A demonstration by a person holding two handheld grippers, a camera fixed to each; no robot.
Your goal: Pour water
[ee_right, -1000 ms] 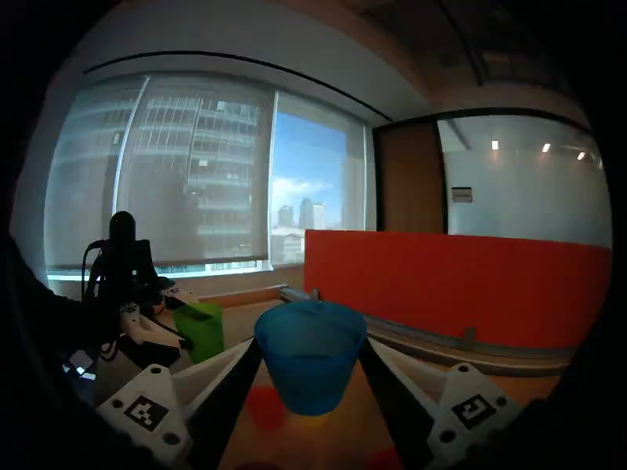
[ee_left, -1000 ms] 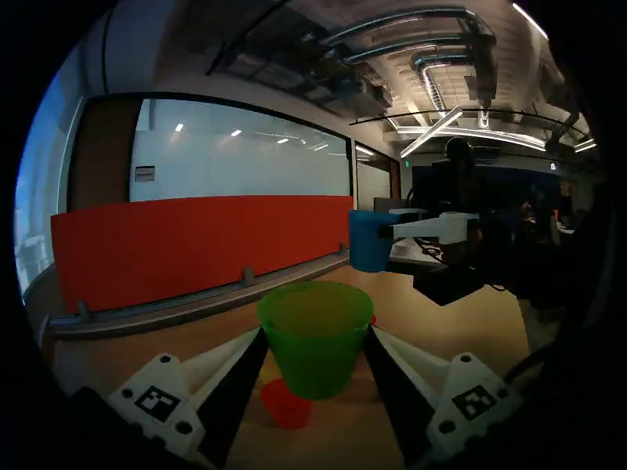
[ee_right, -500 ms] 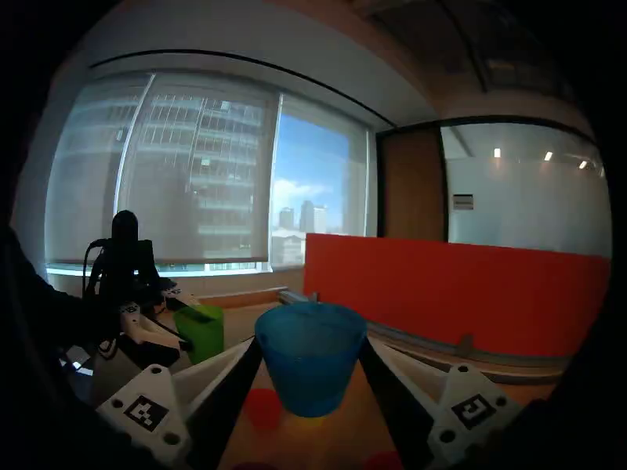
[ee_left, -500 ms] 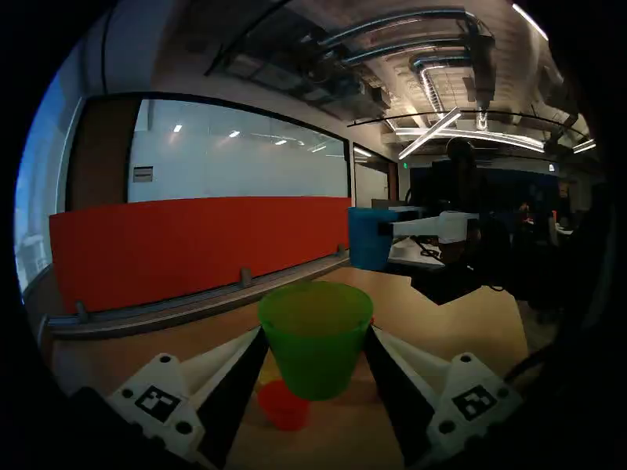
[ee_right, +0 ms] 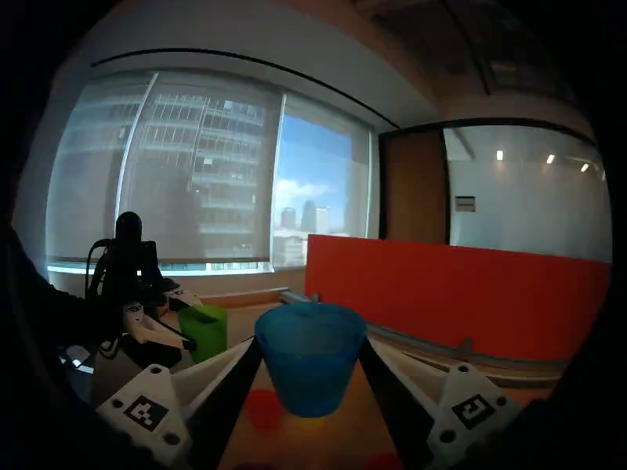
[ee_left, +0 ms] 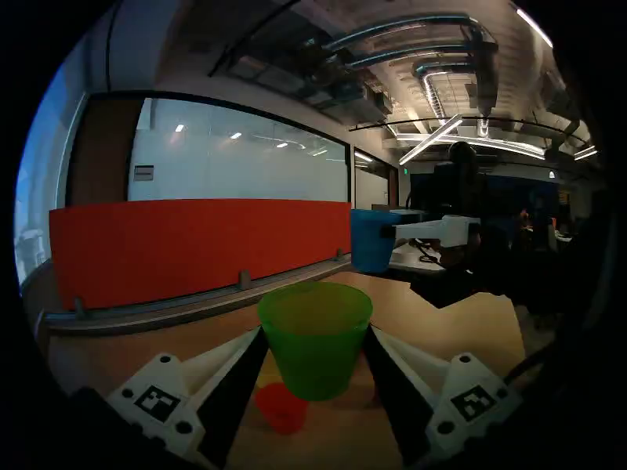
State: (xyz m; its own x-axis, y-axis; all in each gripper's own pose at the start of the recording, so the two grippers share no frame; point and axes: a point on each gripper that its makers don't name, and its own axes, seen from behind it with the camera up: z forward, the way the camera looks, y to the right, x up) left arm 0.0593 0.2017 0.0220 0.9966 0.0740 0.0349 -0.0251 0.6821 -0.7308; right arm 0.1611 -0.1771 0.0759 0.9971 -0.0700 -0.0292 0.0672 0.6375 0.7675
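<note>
In the left gripper view, my left gripper (ee_left: 316, 356) is shut on a green cup (ee_left: 315, 335), held upright above the wooden table (ee_left: 439, 317). Farther off at the right, the blue cup (ee_left: 370, 238) hangs in the other gripper's white fingers (ee_left: 429, 229). In the right gripper view, my right gripper (ee_right: 311, 368) is shut on that blue cup (ee_right: 310, 356), also upright. At the left of that view the green cup (ee_right: 204, 330) sits in the left gripper (ee_right: 157, 330). Whether either cup holds water I cannot tell.
A small red cup (ee_left: 280, 407) stands on the table below the green cup. Red cups (ee_right: 262, 408) also show below the blue cup. An orange divider panel (ee_left: 196, 243) on a metal rail runs along the table's far edge. Windows (ee_right: 196, 180) lie beyond.
The blue cup has drifted slightly to the right in the left gripper view, and the green cup slightly to the right in the right gripper view. Both grips are unchanged.
</note>
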